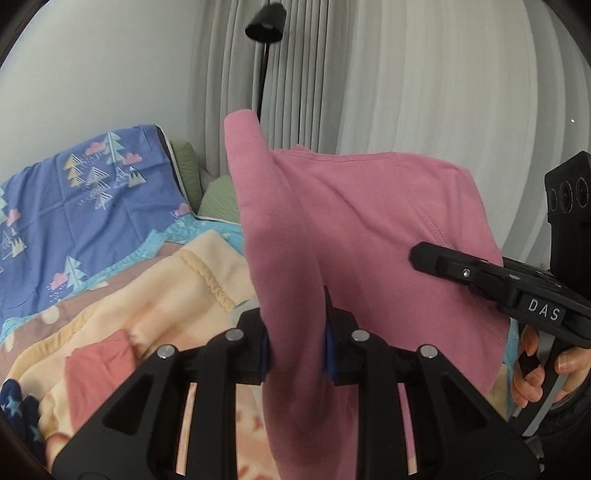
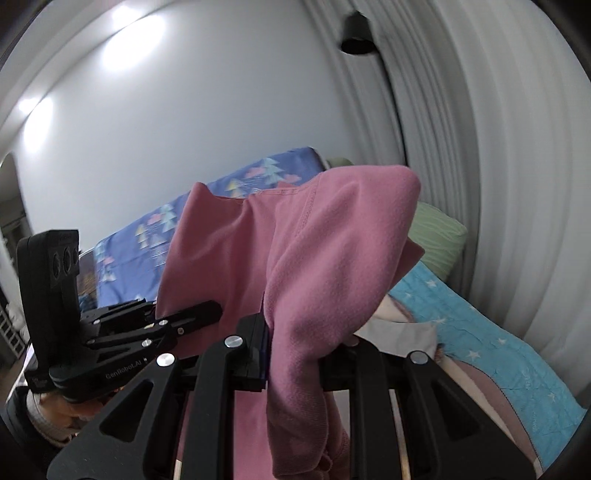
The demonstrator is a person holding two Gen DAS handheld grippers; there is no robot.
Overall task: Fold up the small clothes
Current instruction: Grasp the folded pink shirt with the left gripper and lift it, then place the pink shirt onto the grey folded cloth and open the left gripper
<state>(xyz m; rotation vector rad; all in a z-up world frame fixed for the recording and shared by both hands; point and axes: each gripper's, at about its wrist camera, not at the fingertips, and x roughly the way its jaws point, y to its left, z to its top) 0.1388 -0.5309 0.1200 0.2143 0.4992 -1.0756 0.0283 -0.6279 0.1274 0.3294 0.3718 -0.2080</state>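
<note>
A pink garment (image 1: pixel 354 229) hangs in the air above the bed, stretched between both grippers. My left gripper (image 1: pixel 297 332) is shut on a bunched fold of it, which stands up past the jaws. In the left wrist view the right gripper (image 1: pixel 421 254) reaches in from the right and bites the garment's far edge. My right gripper (image 2: pixel 295 343) is shut on the pink garment (image 2: pixel 314 236), whose cloth drapes over and hides the right finger. The left gripper (image 2: pixel 214 308) shows at the left of that view, its tips buried in the cloth.
Below lies a bed with a peach blanket (image 1: pixel 147 306), a blue tree-print quilt (image 1: pixel 74 206), a turquoise star sheet (image 2: pixel 480 332) and green pillows (image 2: pixel 439 236). A salmon cloth (image 1: pixel 96 373) rests on the blanket. Pleated curtains (image 1: pixel 406 92) and a black lamp (image 1: pixel 266 22) stand behind. A hand (image 1: pixel 535 365) holds the right gripper's handle.
</note>
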